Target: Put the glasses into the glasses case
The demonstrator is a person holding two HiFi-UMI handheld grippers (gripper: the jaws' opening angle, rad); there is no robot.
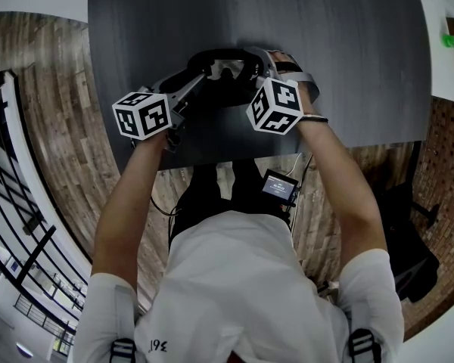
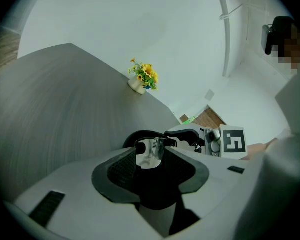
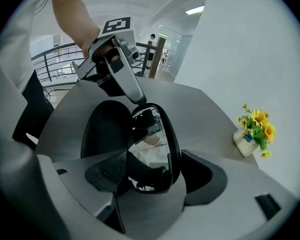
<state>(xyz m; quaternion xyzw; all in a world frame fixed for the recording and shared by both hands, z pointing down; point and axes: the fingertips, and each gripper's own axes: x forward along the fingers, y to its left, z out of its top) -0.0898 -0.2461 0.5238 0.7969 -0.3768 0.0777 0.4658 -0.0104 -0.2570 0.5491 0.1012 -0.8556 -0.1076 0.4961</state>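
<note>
Since the left gripper (image 2: pixel 150 155) carries the load, we take it first. Its jaws are closed on one end of the glasses (image 3: pixel 157 136), with a lens pinched between the pads, and the frame stands on edge rather than lying flat. Just beside it, on the dark grey table (image 1: pixel 348 51), lies the black glasses case (image 3: pixel 104 129), open with its hollow facing up. We find the glasses at the case's right rim, the lower edge of the frame down near the opening. Whether it rests inside the case or on the rim, no view lets us tell.

Further right, the right gripper (image 3: pixel 156 174) straddles the other end of the glasses with its jaws spread wide. One pad sits close to the lens and the other stands clear of the frame, so we record no grip there. At the far right a small vase of yellow flowers (image 3: pixel 252 131) stands well apart from the work.

Our judgement is that the placing step is in hand and not yet finished. The next move calls for the left gripper to tip the frame over towards the hollow, lower it until it lies flat within, and then let go. The right gripper should keep clear or merely steady the far end. We advise a gentle lowering, since lenses are likely slippery and the frame is thin.
</note>
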